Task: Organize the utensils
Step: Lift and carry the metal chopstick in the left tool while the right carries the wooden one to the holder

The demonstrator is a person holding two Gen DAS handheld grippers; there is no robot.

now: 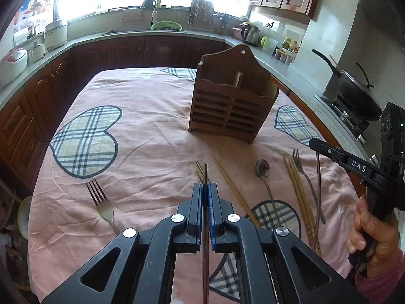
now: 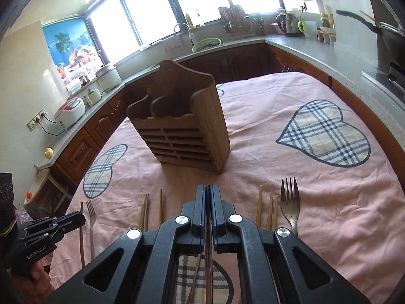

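A: What's the surface?

B: A table under a pink cloth (image 1: 152, 116) with plaid hearts, wrinkled in places. It stands in a kitchen: grey counters and dark wood cabinets run round three sides, a sink (image 1: 165, 26) under bright windows, a wok (image 1: 354, 86) on the stove at the right.

A: And the utensils?

B: A wooden caddy (image 1: 233, 101) stands upright near the middle of the cloth. In front of it lie a fork (image 1: 101, 200) off to the left, loose chopsticks (image 1: 233, 187), a spoon (image 1: 263, 171), a bundle of chopsticks (image 1: 298, 192) and a second fork (image 1: 302, 174).

A: The claws?

B: The left gripper (image 1: 205, 190) is clenched on a thin metal rod (image 1: 205, 174), which pokes out past its tips. The right gripper (image 2: 208, 192) is clenched on a similar thin metal stick (image 2: 208, 228); from the left camera it hangs down from those tips.

A: Room to move?

B: Broad bare cloth to the left of the caddy and behind it. On the right, the table edge runs close beside the counter; the far edge meets the cabinets.
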